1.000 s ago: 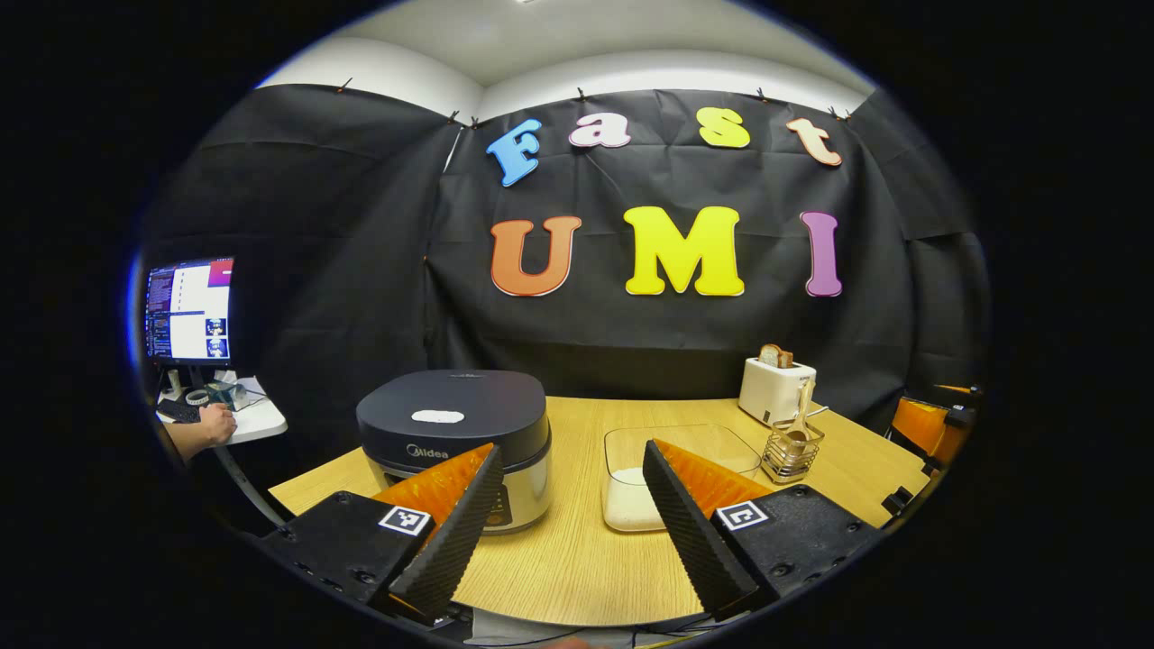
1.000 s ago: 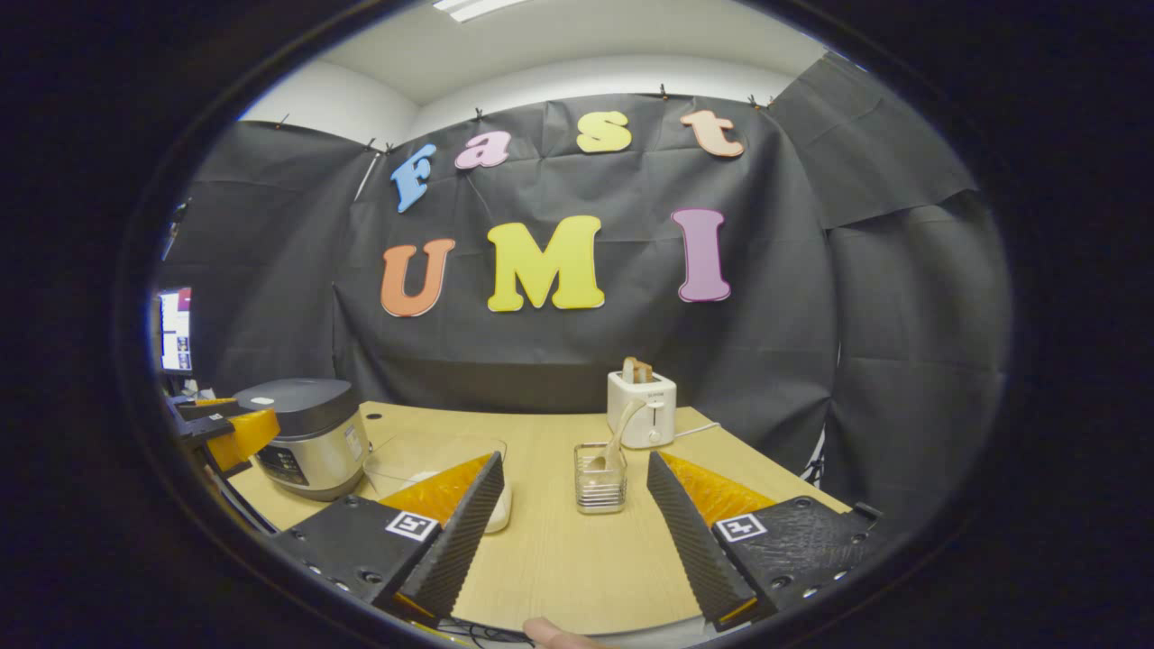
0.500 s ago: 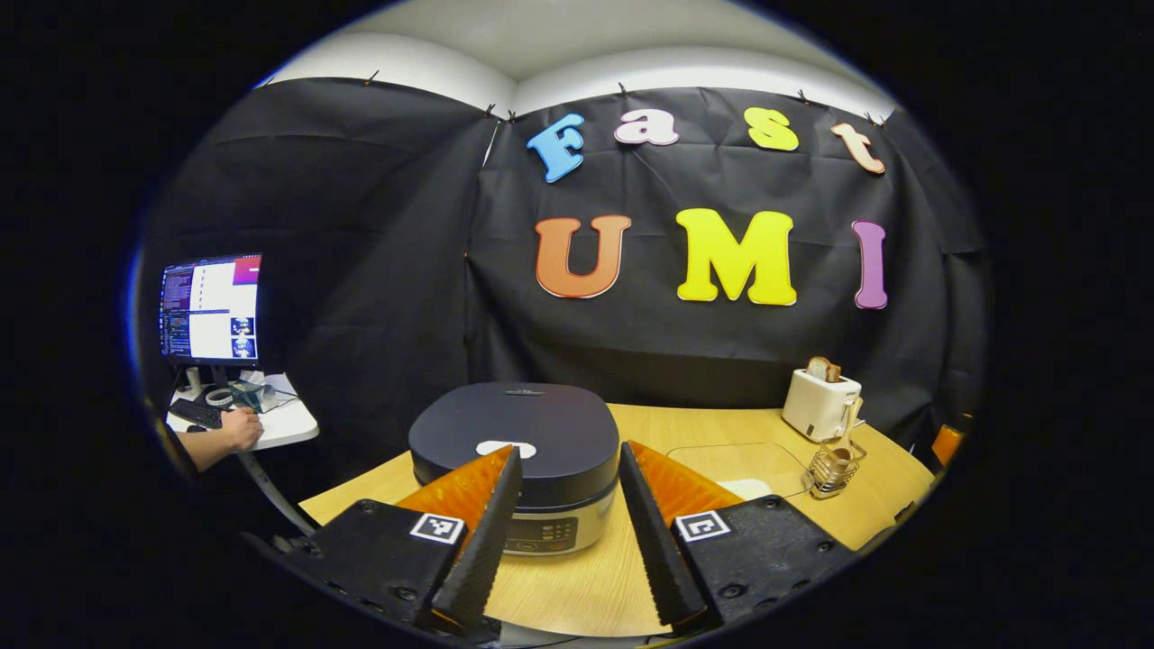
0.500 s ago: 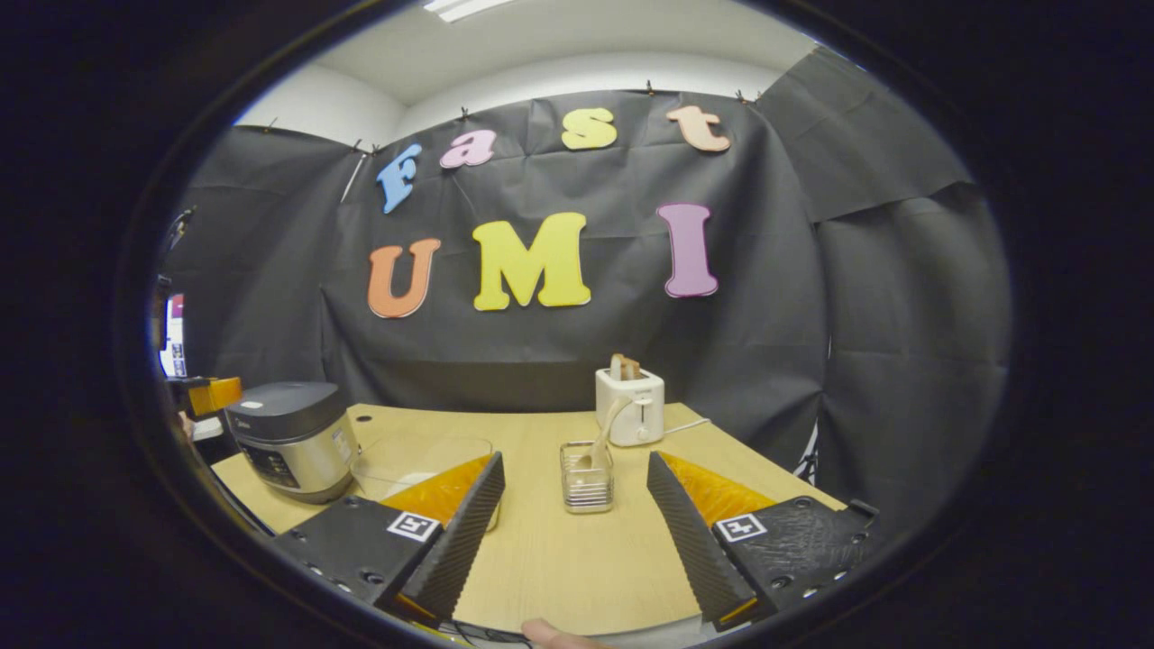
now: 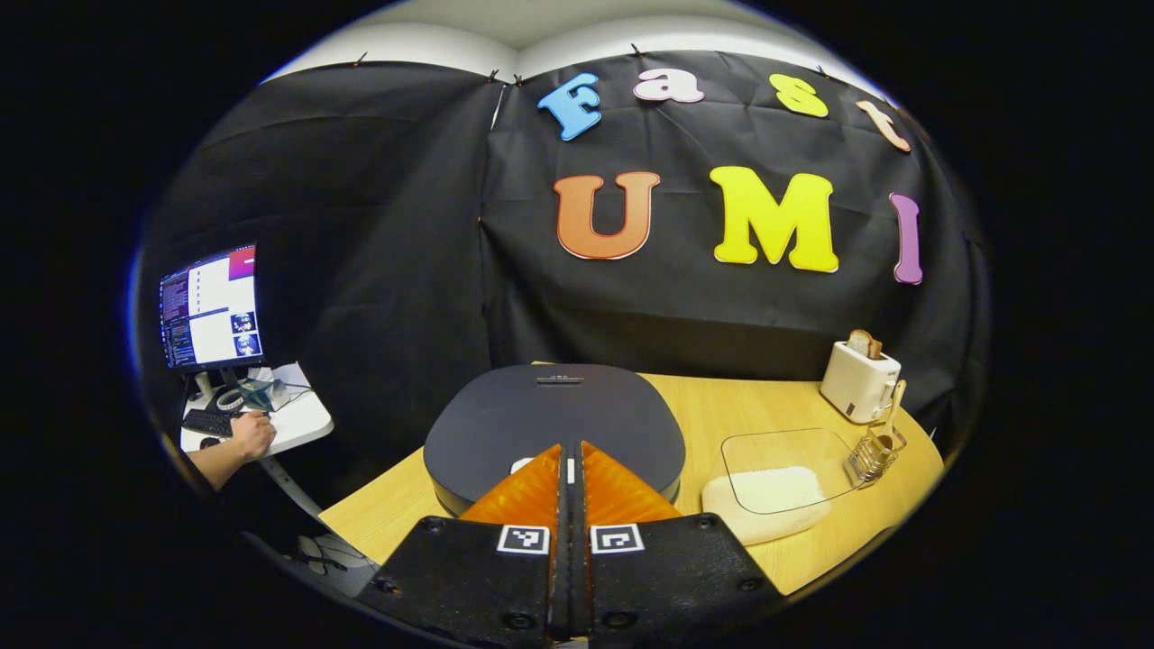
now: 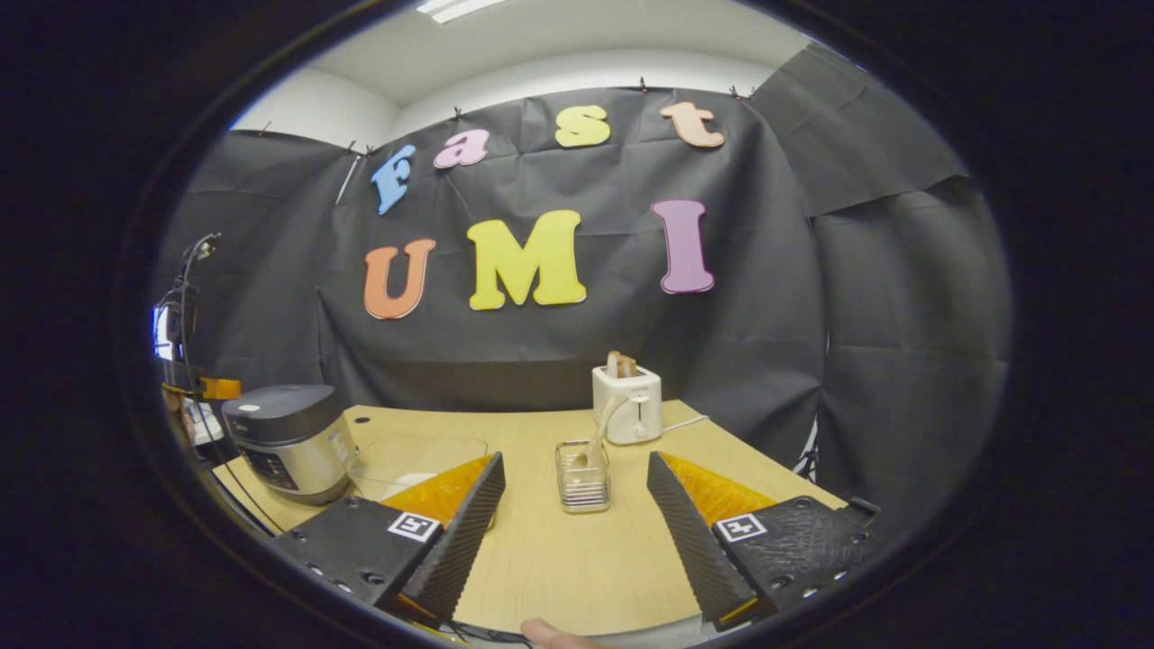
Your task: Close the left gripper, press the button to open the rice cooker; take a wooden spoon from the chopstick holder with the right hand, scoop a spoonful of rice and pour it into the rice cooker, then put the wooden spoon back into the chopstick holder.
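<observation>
Rice cooker [image 5: 554,424] on the table's [image 5: 721,406] left part, lid down, directly ahead of and below the left gripper [image 5: 570,460]. Fingers pressed together, nothing between them, tips just over the pale button [image 5: 521,465] near the lid's front edge; contact not certain. Next move judged a short push straight down. Right gripper [image 6: 572,505] spread wide and empty, aimed at the chopstick holder [image 6: 581,476], wooden spoon [image 6: 597,434] leaning in it, well apart.

Dark-lidded rice cooker [image 5: 554,424] sits closed; wooden spoon [image 6: 597,439] in chopstick holder [image 6: 581,488].
</observation>
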A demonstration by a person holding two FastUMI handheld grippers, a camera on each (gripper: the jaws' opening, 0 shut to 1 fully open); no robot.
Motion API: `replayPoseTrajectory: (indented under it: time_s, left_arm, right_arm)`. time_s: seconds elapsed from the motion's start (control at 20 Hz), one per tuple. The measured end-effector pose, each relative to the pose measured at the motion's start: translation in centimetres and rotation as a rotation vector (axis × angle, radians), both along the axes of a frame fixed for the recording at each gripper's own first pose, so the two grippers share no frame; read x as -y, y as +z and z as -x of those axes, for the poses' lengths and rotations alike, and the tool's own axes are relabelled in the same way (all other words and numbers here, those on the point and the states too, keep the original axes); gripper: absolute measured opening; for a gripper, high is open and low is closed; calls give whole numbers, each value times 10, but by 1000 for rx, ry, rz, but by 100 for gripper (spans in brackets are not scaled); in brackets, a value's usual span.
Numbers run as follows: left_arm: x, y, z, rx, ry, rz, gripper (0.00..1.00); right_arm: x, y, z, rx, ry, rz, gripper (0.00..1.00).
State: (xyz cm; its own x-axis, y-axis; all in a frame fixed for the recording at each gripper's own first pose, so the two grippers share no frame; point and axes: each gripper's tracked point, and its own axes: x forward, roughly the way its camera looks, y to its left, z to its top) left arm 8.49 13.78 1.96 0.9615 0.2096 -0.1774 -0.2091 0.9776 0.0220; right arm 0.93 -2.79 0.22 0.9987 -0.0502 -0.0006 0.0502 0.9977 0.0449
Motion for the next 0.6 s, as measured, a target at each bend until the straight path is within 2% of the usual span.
replayPoseTrajectory:
  time_s: [0.3, 0.35, 0.5, 0.6]
  left_arm:
    - [-10, -25, -15, -96, 6, 47, 2]
    - [-13, -22, -17, -83, -4, 36, 2]
    - [-12, -27, -22, -99, -7, 87, 3]
    - [-12, -28, -21, -123, -3, 61, 2]
  right_arm:
    - [0, -2, -1, -9, 8, -8, 94]
    - [-1, -1, 0, -8, 9, -7, 94]
    - [-5, -2, 1, -11, 22, -9, 94]
    - [-4, -3, 0, -14, 21, -8, 93]
